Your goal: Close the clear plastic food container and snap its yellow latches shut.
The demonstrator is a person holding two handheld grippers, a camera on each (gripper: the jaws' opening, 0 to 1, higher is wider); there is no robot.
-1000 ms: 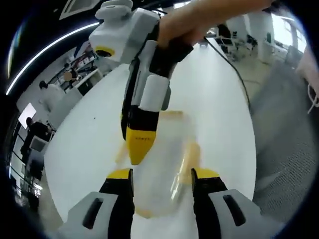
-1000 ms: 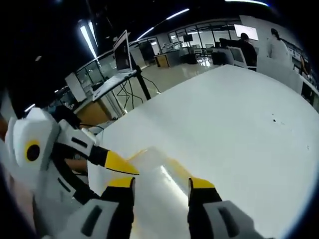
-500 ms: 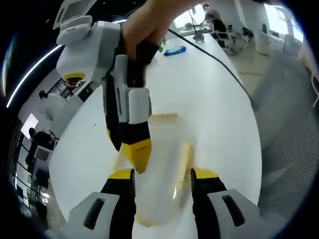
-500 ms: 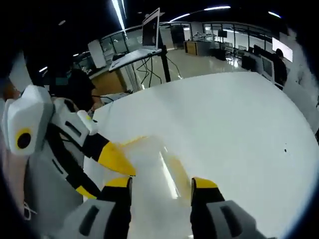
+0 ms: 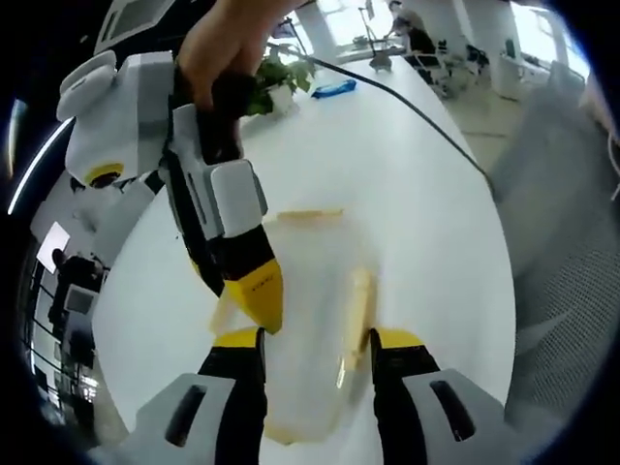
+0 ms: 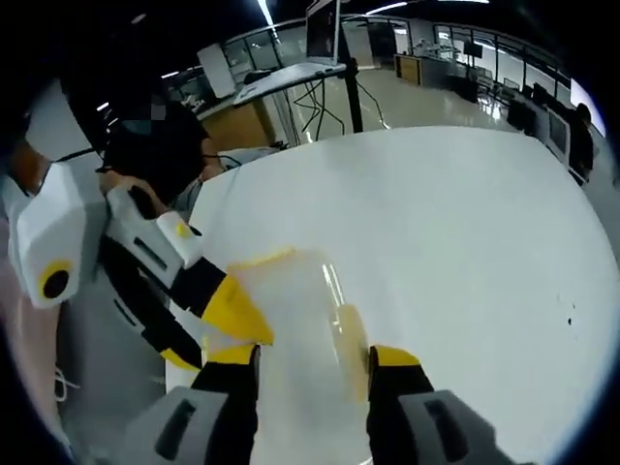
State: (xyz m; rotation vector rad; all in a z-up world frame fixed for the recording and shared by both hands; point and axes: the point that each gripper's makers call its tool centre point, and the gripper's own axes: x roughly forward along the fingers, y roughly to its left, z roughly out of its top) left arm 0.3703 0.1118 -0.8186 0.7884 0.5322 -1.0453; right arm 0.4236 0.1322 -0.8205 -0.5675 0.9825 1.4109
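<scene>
The clear plastic container [image 5: 310, 300] lies on the white table [image 5: 426, 223], reaching down between my left gripper's [image 5: 315, 341] open jaws. Yellow latches show at its far end [image 5: 308, 215] and along its right side [image 5: 360, 302]. My right gripper, held by a hand, comes in from the upper left, and its yellow fingertip [image 5: 256, 291] rests on the container's left edge. In the right gripper view the container [image 6: 291, 310] sits just ahead of my open right gripper [image 6: 310, 356]. The left gripper's yellow fingertip [image 6: 232, 310] touches its left side there.
A black cable [image 5: 417, 107], a blue object [image 5: 339, 89] and a green plant [image 5: 271, 87] are at the table's far end. Grey carpet [image 5: 562, 271] lies beyond the right edge. A person in dark clothes [image 6: 160, 145] is close on the left.
In the left gripper view the right gripper has swung left and tilted, its tip sliding to the container's left edge. Both cameras rolled; the container stays put.
</scene>
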